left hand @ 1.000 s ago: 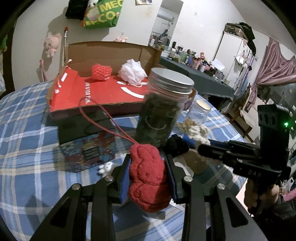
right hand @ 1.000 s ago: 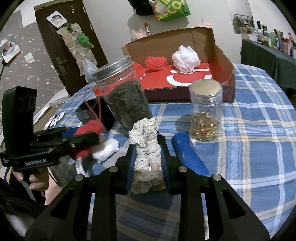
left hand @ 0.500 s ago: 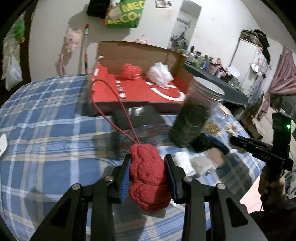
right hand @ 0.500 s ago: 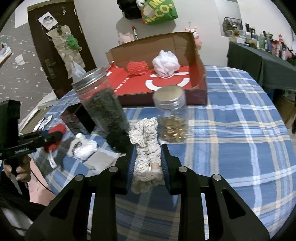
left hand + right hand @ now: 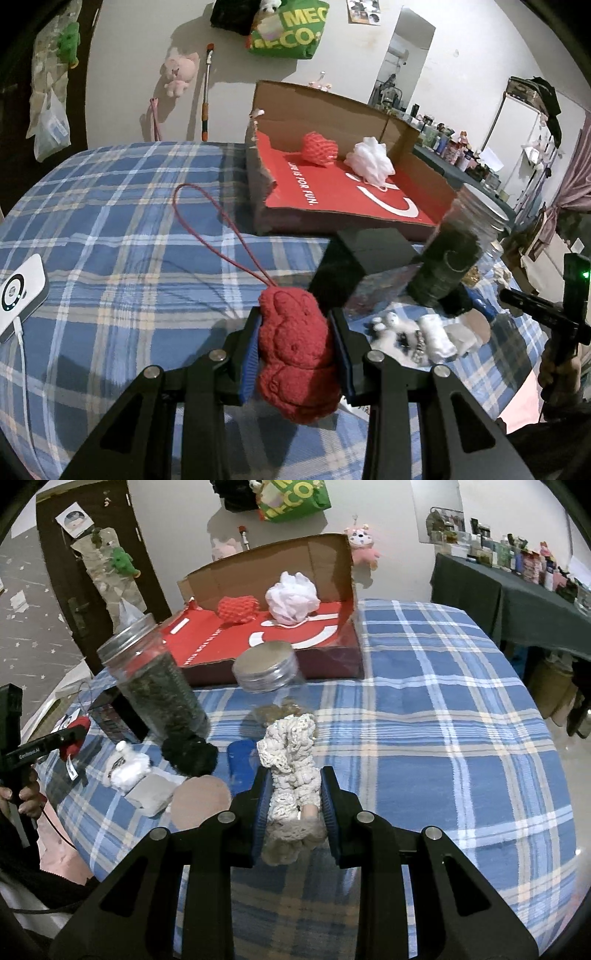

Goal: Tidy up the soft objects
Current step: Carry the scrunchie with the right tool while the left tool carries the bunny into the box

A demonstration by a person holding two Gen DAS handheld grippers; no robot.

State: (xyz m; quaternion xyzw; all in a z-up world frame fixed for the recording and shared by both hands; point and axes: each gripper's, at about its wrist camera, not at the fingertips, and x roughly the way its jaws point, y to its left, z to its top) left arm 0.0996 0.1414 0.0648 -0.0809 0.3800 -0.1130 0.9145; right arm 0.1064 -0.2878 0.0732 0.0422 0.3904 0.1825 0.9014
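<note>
My left gripper (image 5: 295, 325) is shut on a red knitted toy (image 5: 295, 350) whose red cord (image 5: 218, 225) trails over the blue plaid tablecloth. My right gripper (image 5: 293, 782) is shut on a cream crocheted piece (image 5: 291, 760). At the back stands an open cardboard box (image 5: 332, 554) with a red lining, holding a red knitted ball (image 5: 236, 607) and a white puff (image 5: 293, 598). In the left wrist view the same box (image 5: 332, 107) holds the red ball (image 5: 320, 148) and white puff (image 5: 371, 158). The left gripper also shows at the left edge (image 5: 74, 734).
A tall jar of dark leaves (image 5: 155, 686), a short jar with a metal lid (image 5: 267, 672), a black box (image 5: 354, 254), a black fuzzy item (image 5: 190, 755), a small white plush (image 5: 129, 768) and a blue roll (image 5: 240, 760) crowd the table. A white device (image 5: 20, 291) lies left.
The left gripper has swung left with the red toy, so the box now sits to the right of centre. The right gripper has shifted right with the cream piece; jars moved left in its view.
</note>
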